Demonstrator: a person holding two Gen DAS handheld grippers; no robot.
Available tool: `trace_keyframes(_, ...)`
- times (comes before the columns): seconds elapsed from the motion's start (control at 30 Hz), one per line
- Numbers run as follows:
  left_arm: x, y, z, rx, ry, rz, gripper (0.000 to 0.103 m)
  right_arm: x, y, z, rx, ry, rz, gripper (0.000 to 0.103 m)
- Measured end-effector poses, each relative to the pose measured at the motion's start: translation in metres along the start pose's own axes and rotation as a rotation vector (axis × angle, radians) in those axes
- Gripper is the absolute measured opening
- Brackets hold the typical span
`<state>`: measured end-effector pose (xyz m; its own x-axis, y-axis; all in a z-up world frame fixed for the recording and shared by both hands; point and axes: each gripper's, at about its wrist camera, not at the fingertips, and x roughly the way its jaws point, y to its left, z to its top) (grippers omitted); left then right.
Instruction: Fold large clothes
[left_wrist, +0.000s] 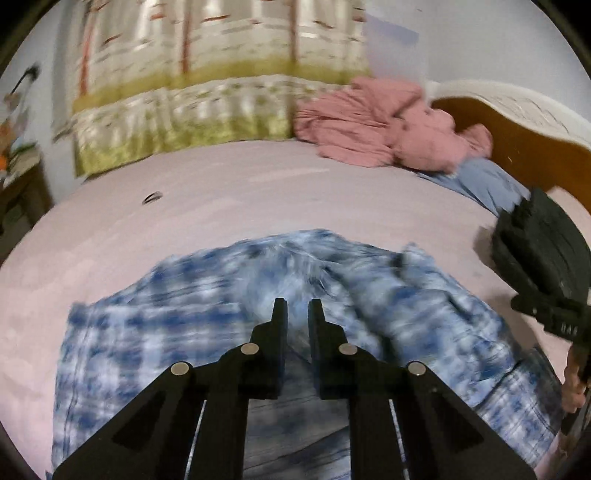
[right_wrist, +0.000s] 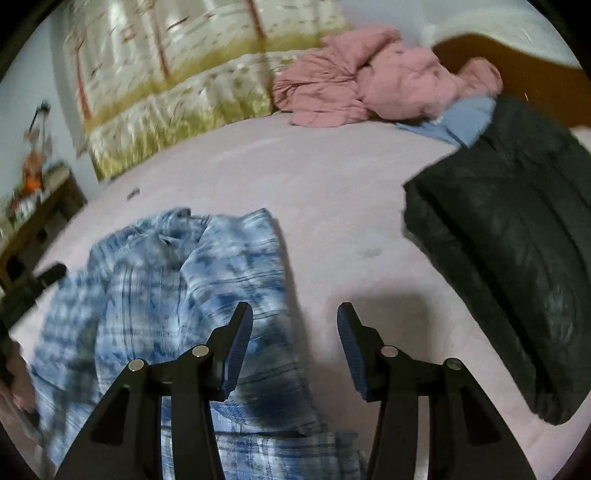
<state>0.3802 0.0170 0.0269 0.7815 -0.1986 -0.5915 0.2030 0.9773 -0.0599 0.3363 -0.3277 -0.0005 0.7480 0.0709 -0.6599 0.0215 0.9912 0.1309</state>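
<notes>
With the left gripper (left_wrist: 295, 308) nearly closed on nothing and the right gripper (right_wrist: 295, 314) half open, the plaid shirt (left_wrist: 229, 295) could bunch if dragged.

The pink sheet (right_wrist: 332, 177) lies bare across the middle and far left of the bed, giving open passage there. The blue plaid shirt (left_wrist: 258, 288) covers the near part. A folded dark garment (right_wrist: 509, 236) blocks the right side; a heap of pink clothes (left_wrist: 388, 125) and the wooden headboard (left_wrist: 517, 147) close the far right corner.
</notes>
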Motion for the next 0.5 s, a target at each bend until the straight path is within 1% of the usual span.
trace_keyframes(0.07, -0.001, 0.018, -0.005, -0.025, -0.003, -0.014, 0.007, -0.001, 0.01, -0.002, -0.037, -0.013, -0.014, 0.05)
trace_keyframes(0.13, 0.004, 0.032, -0.008, -0.044, 0.013, -0.029, 0.008, 0.0, 0.014, -0.002, -0.048, -0.019, -0.017, 0.051)
trace_keyframes(0.17, 0.01, 0.036, -0.009, -0.052, 0.023, -0.028, 0.019, 0.0, 0.011, -0.001, -0.038, -0.022, -0.022, 0.051)
trace_keyframes(0.2, 0.015, 0.039, -0.009, -0.063, 0.027, -0.03, 0.035, -0.001, 0.013, -0.002, -0.024, -0.024, -0.029, 0.051)
trace_keyframes(0.27, 0.035, 0.047, -0.008, -0.09, 0.059, -0.062, 0.046, -0.003, 0.008, -0.001, 0.003, -0.027, -0.034, 0.051)
trace_keyframes(0.33, 0.06, 0.051, -0.006, -0.079, 0.128, -0.076, 0.047, -0.001, 0.001, 0.002, 0.028, -0.029, -0.042, 0.051)
trace_keyframes(0.4, 0.09, 0.046, -0.001, -0.028, 0.176, -0.035, 0.046, -0.001, -0.009, 0.006, 0.047, -0.034, -0.055, 0.051)
trace_keyframes(0.43, 0.101, 0.044, 0.0, -0.018, 0.198, -0.037, 0.046, -0.002, -0.014, 0.007, 0.058, -0.04, -0.067, 0.051)
trace_keyframes(0.5, 0.121, 0.046, 0.004, -0.029, 0.245, -0.08, 0.046, -0.005, -0.022, 0.008, 0.08, -0.05, -0.09, 0.051)
